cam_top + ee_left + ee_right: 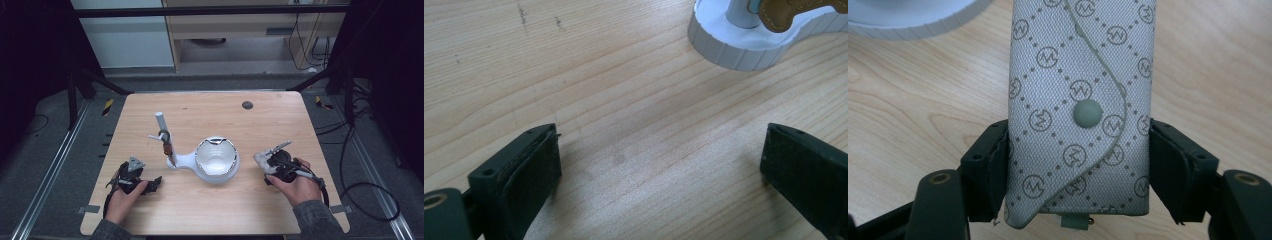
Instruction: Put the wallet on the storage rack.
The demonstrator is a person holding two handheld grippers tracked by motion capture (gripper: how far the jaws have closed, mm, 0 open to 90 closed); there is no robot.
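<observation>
Wooden table [210, 210]: filling the middle of the high view.
White stand [216, 160]: sitting at centre, its post [164, 135] rising left of the bowl.
Left gripper [150, 186]: lying lower left, jaws spread wide, grasping nothing.
Right gripper [1075, 150]: clenching the grey key pouch [1080, 105] at right of centre in the high view.
Snap button [1088, 113]: showing mid-pouch.

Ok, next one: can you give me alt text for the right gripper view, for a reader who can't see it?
The right claw is shut on a grey monogram-patterned key pouch, its black jaws pressing both long sides. The pouch has a curved flap fastened by a round grey snap button. Behind it lies a light wooden table, with the ribbed white rim of a stand base at the upper left.
</observation>
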